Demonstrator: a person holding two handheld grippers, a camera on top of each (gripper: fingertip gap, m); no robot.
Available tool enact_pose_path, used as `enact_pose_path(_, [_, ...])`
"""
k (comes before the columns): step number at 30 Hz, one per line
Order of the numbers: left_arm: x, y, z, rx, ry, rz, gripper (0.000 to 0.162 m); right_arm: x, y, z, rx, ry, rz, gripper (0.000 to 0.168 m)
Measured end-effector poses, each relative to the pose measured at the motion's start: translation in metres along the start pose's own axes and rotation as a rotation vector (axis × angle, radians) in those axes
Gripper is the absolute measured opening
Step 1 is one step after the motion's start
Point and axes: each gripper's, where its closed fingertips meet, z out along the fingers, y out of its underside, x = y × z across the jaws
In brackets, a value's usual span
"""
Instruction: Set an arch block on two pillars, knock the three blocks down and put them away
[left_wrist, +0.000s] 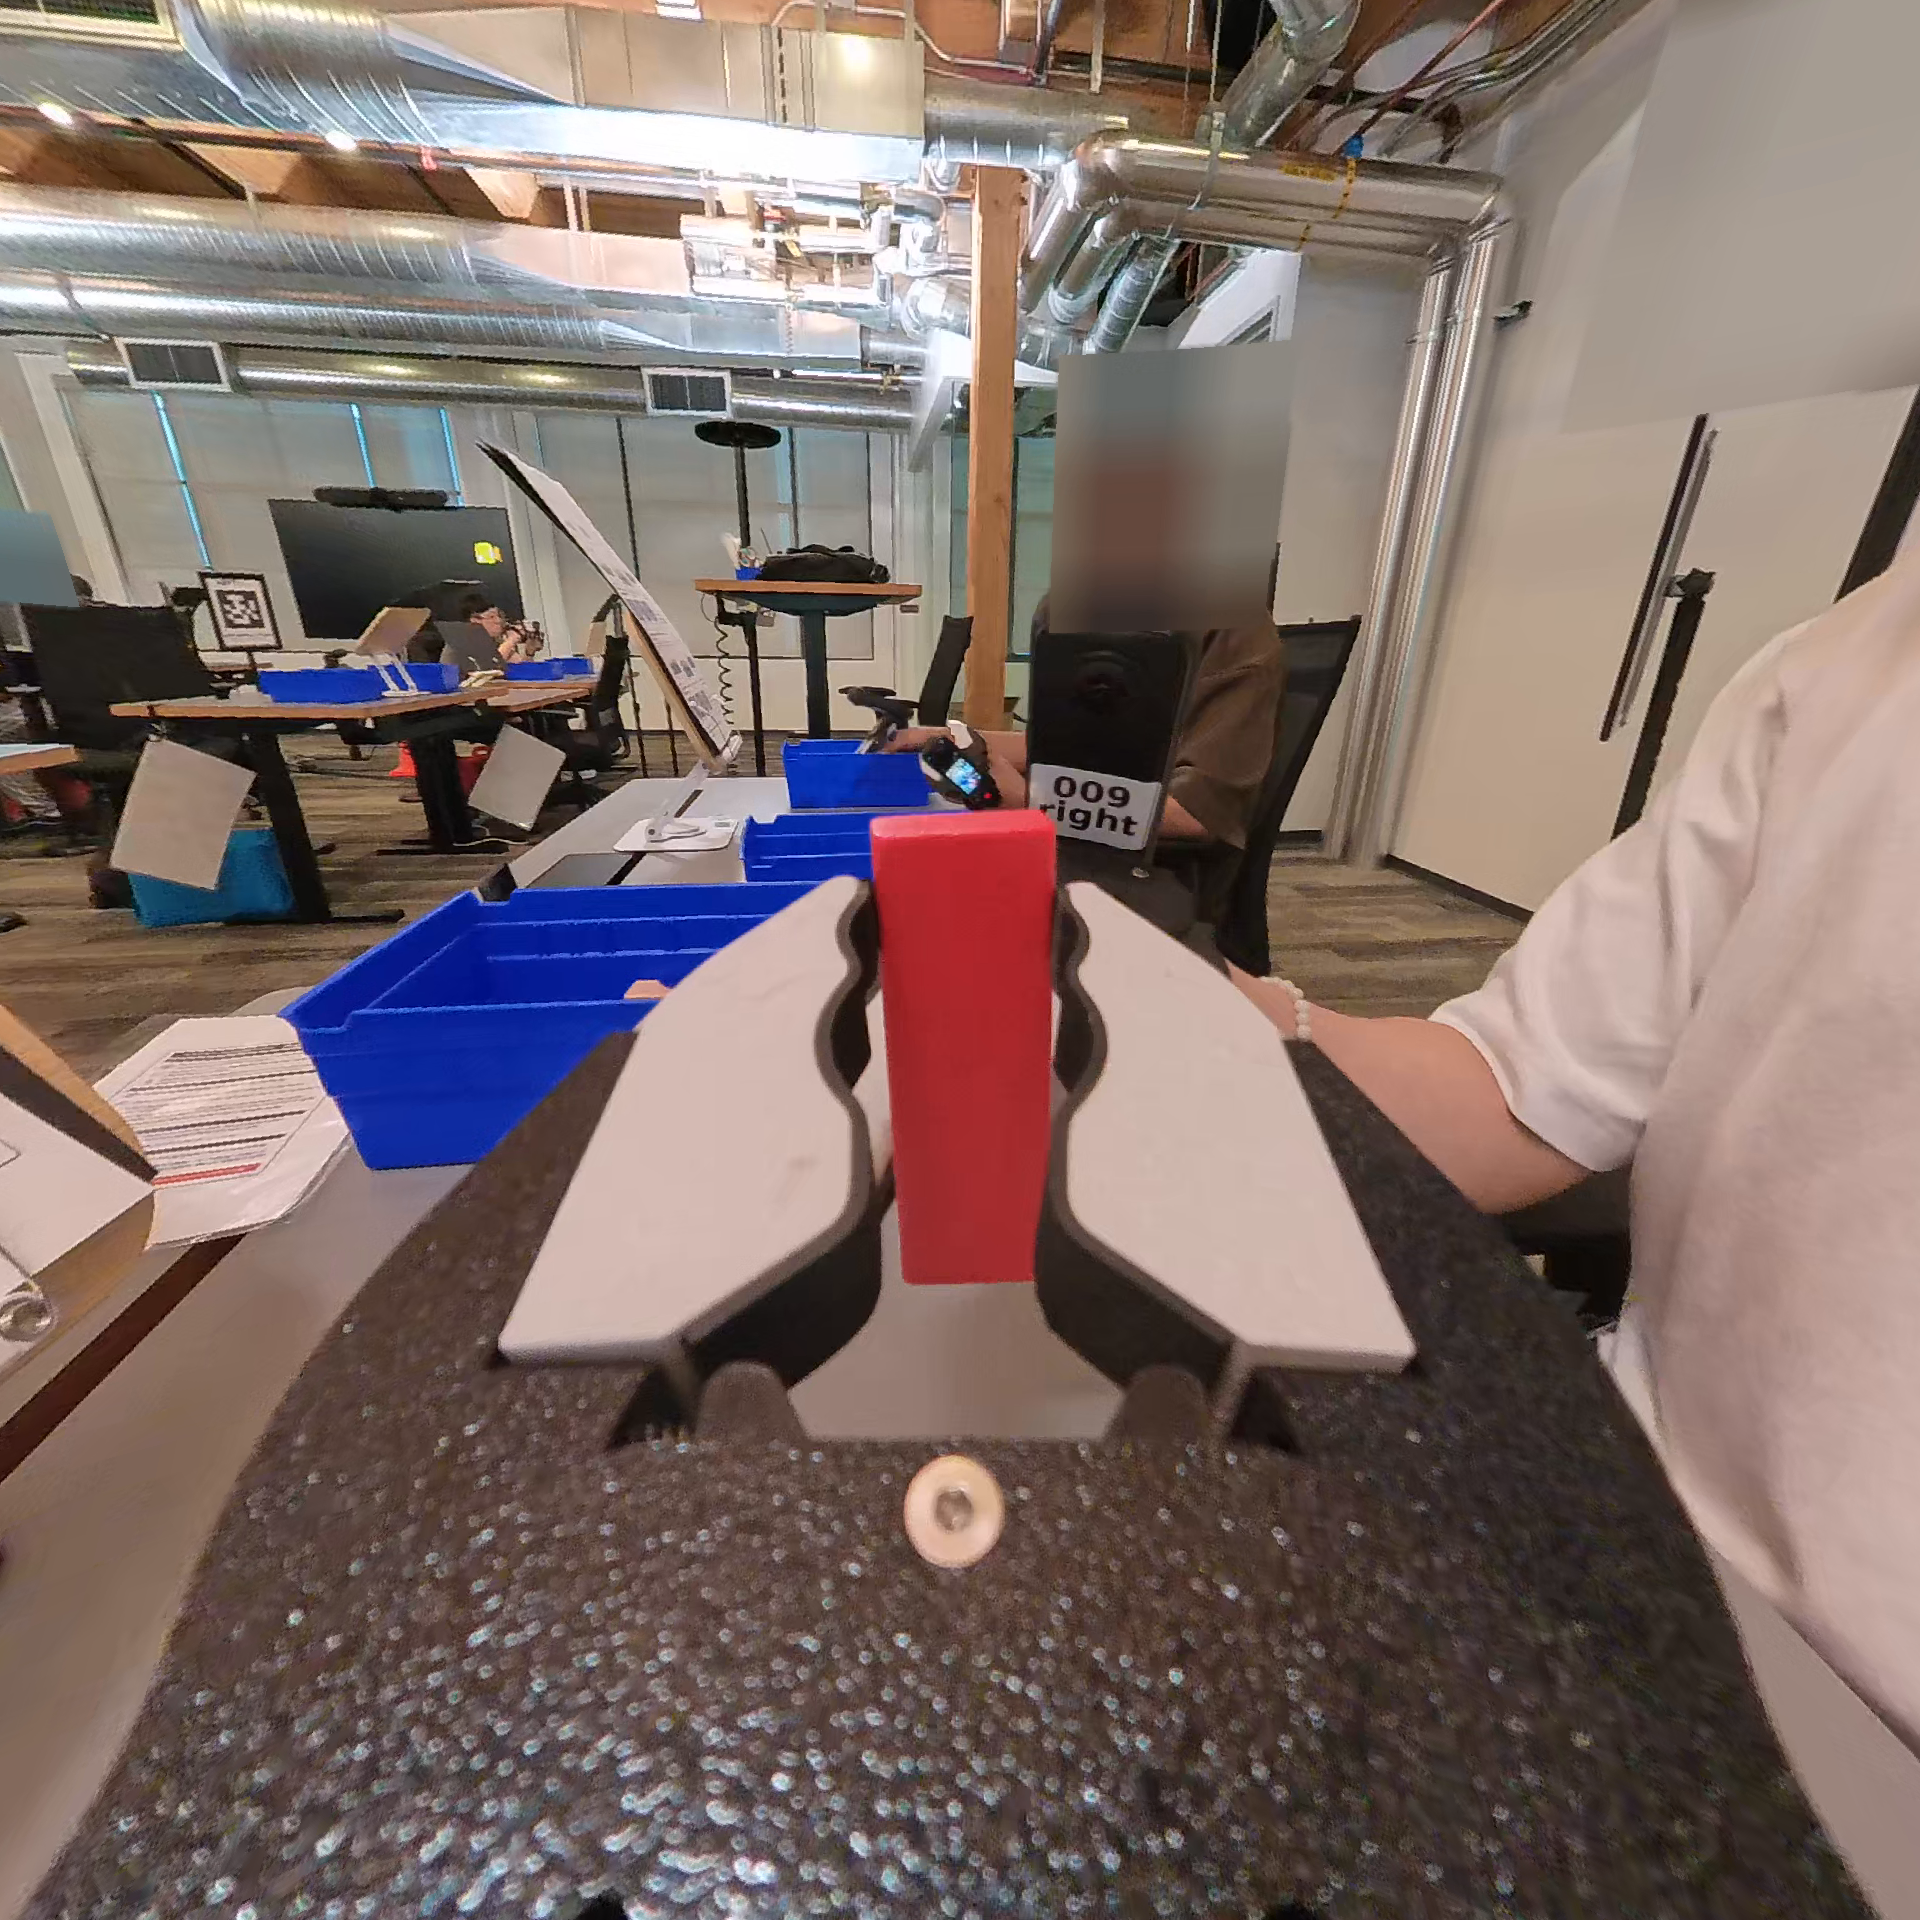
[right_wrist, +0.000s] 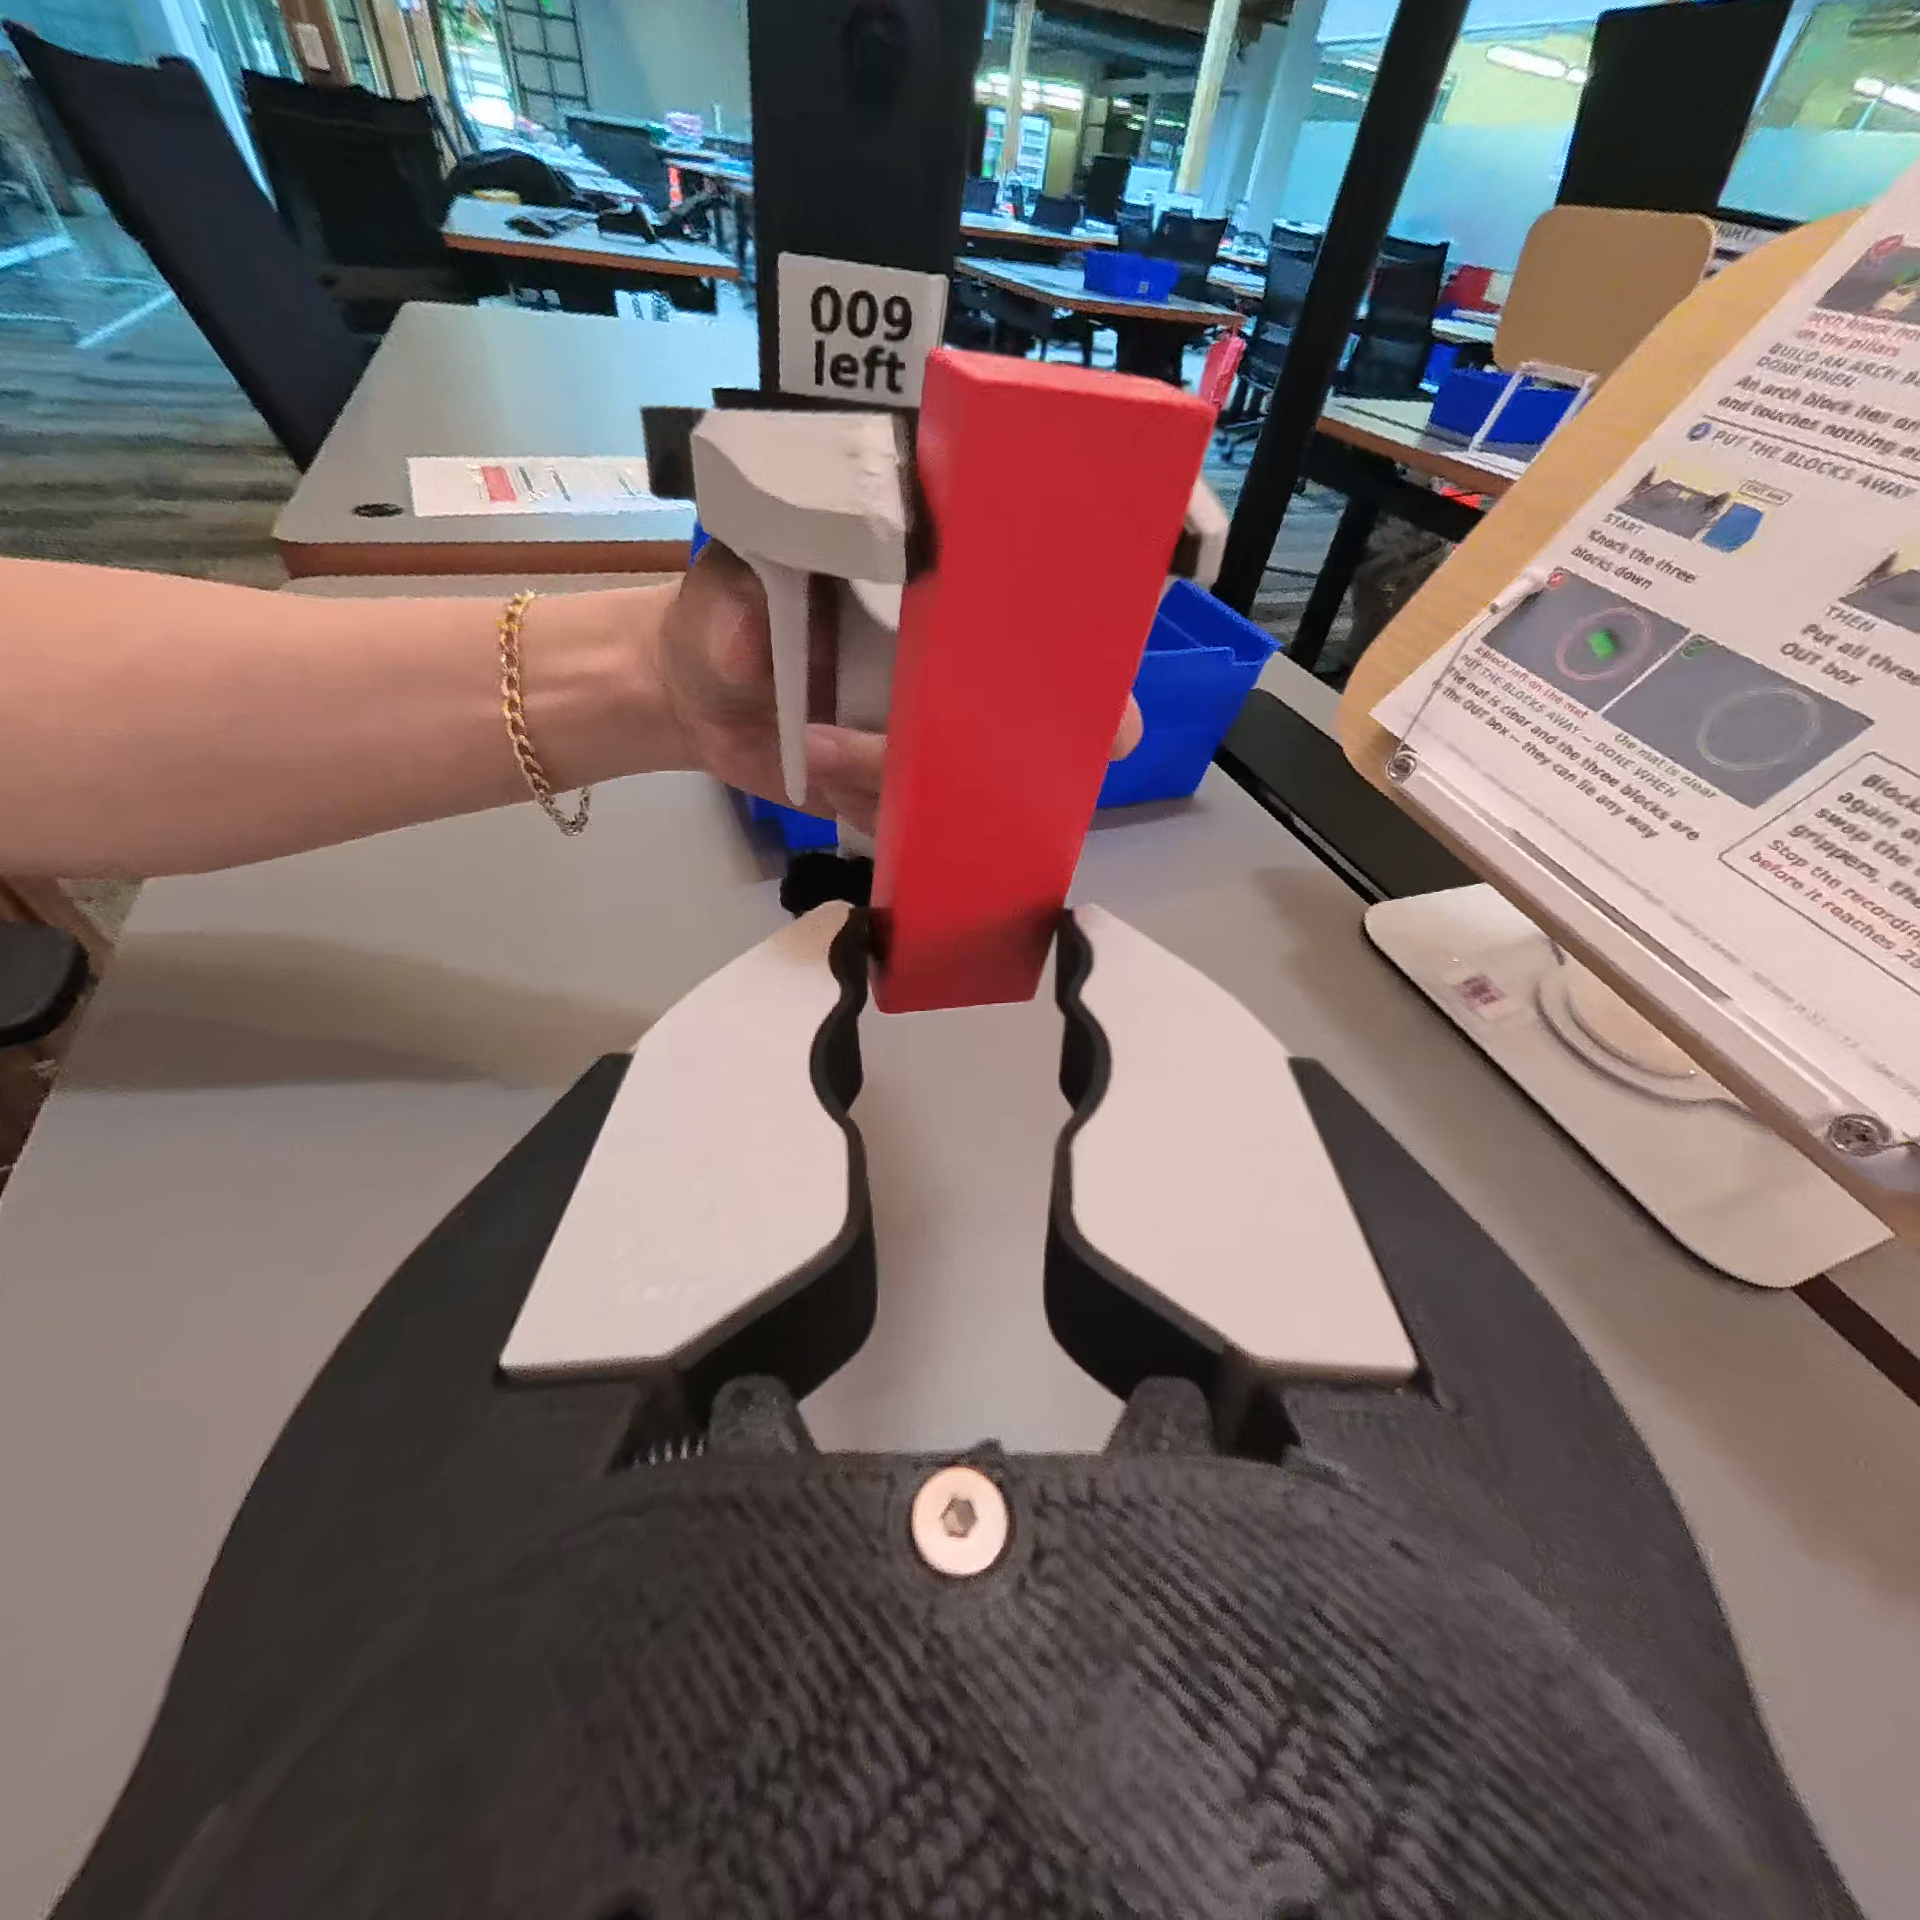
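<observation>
A long red block (left_wrist: 966, 1039) is held between both grippers above the grey table (right_wrist: 364, 1039). My left gripper (left_wrist: 961, 904) is shut on it, with the block lying lengthwise between its fingers. In the right wrist view the block (right_wrist: 1029, 644) stands tilted. My right gripper (right_wrist: 961, 935) pinches its near end between its fingertips. The left gripper's white finger (right_wrist: 800, 488) clamps the block's far end, held by a hand (right_wrist: 727, 686). The right gripper's black body (left_wrist: 1101, 707) shows behind the block in the left wrist view.
Stacked blue bins (left_wrist: 488, 1039) stand on the table to the left, and they show behind the block in the right wrist view (right_wrist: 1184, 686). An instruction board on a stand (right_wrist: 1662, 644) is at the right. A printed sheet (left_wrist: 218, 1101) lies nearby. A white-sleeved arm (left_wrist: 1507, 1091) is at the right. One gripper's finger ends stand about 7 cm off the other's.
</observation>
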Motion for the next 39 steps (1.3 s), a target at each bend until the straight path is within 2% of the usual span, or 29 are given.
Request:
enact_pose_path(3, [0.002, 0.001, -0.002, -0.020, 0.003, 0.001, 0.031, -0.002, 0.002, 0.000, -0.007, 0.000, 0.005, 0.034])
enact_pose_path(6, [0.001, 0.005, -0.004, -0.107, -0.015, 0.006, 0.032, 0.000, 0.005, -0.003, -0.015, 0.005, 0.008, 0.034])
enact_pose_path(8, [0.000, 0.008, -0.005, -0.203, -0.038, 0.024, 0.032, 0.002, 0.006, -0.007, -0.028, 0.015, 0.006, 0.033])
enact_pose_path(13, [0.003, 0.012, -0.007, -0.508, -0.035, 0.075, 0.050, 0.002, 0.005, -0.007, -0.016, 0.030, 0.002, 0.033])
enact_pose_path(17, [0.000, 0.018, -0.015, -0.760, -0.043, 0.110, 0.045, -0.003, 0.009, -0.004, -0.026, 0.014, -0.019, 0.033])
enact_pose_path(20, [0.001, 0.020, -0.019, -0.863, -0.018, 0.095, 0.038, -0.003, 0.009, -0.004, -0.016, 0.023, -0.021, 0.033])
enact_pose_path(24, [0.008, 0.023, -0.021, -0.919, 0.020, 0.088, 0.037, -0.007, 0.013, -0.002, -0.027, 0.004, -0.025, 0.033])
enact_pose_path(28, [0.012, 0.022, -0.018, -0.899, 0.038, 0.063, 0.038, -0.009, 0.017, 0.000, -0.037, 0.004, -0.020, 0.033])
enact_pose_path(29, [0.012, 0.022, -0.018, -0.899, 0.033, 0.060, 0.034, -0.010, 0.018, 0.000, -0.038, 0.000, -0.021, 0.033])
enact_pose_path(39, [0.005, 0.023, -0.018, -0.908, -0.012, 0.047, 0.034, -0.007, 0.018, 0.002, 0.003, 0.005, 0.025, 0.033])
